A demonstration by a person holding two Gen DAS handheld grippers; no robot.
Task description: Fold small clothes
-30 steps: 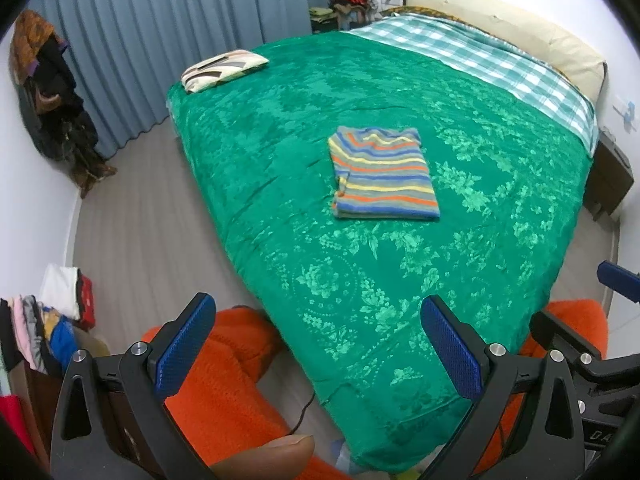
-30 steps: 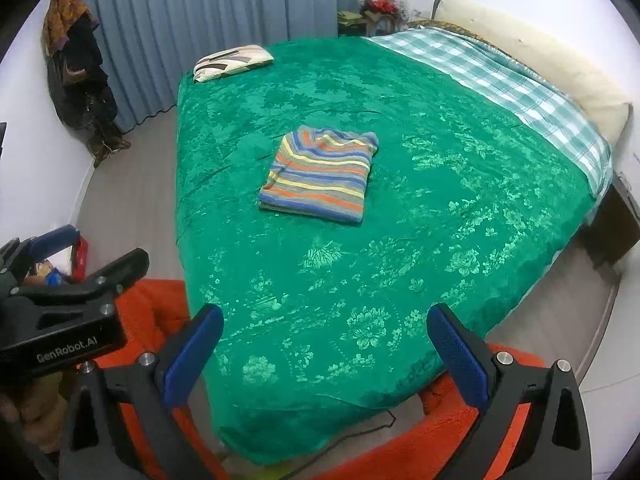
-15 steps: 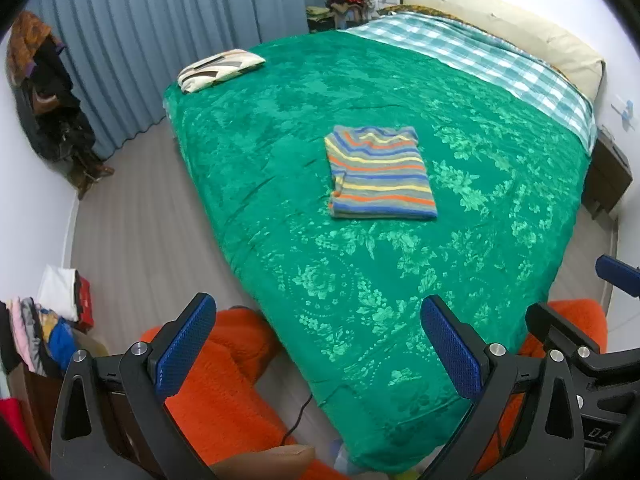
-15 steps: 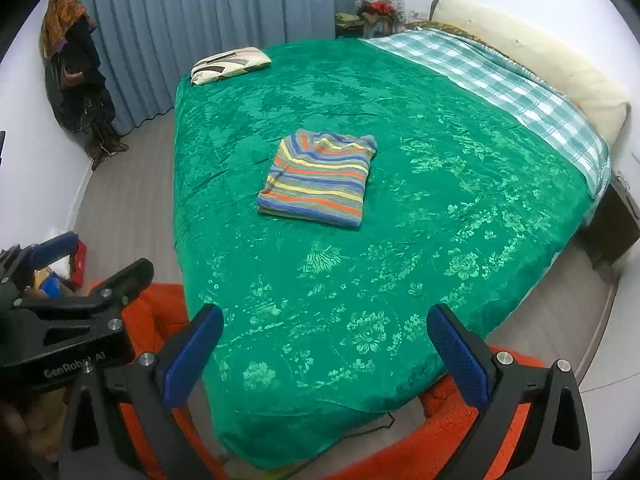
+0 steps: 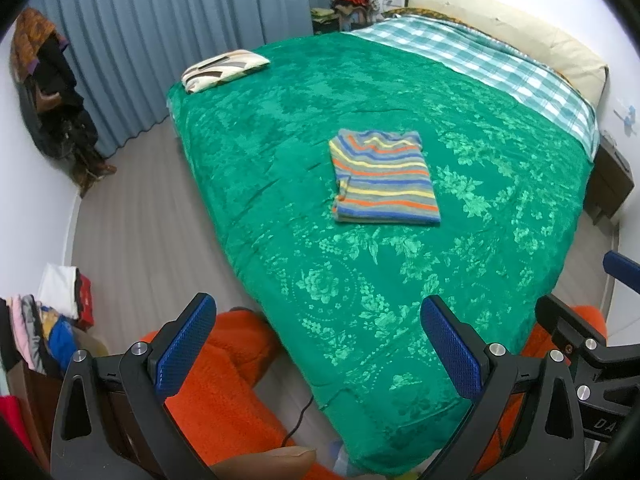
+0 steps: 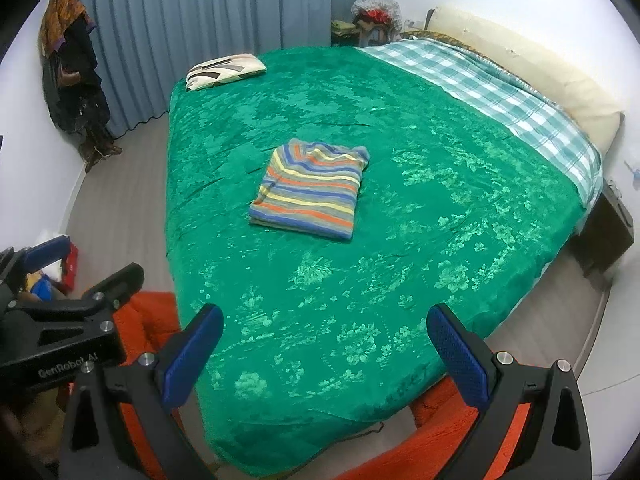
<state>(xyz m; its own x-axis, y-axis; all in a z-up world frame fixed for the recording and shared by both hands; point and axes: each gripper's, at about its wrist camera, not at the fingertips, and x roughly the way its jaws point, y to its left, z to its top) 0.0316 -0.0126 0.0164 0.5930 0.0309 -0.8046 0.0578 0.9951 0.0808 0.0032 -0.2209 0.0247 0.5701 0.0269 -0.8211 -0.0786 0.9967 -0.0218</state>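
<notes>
The striped shirt (image 5: 384, 178), folded near the middle of the bed, looks like soft matt knit cloth. The green bedspread (image 5: 280, 152) is plush with a slight sheen and a raised floral pattern. Each tool carries matt black plastic arms, dimpled blue pads (image 6: 456, 360) and shiny metal screws. The curtain (image 6: 200, 12) is matt pleated cloth.

Patterned pillow (image 5: 225, 69) at bed's far left corner, on green bedspread (image 5: 280, 152); checked sheet (image 5: 480, 68) along headboard edge; blue curtains (image 5: 160, 32) behind.
</notes>
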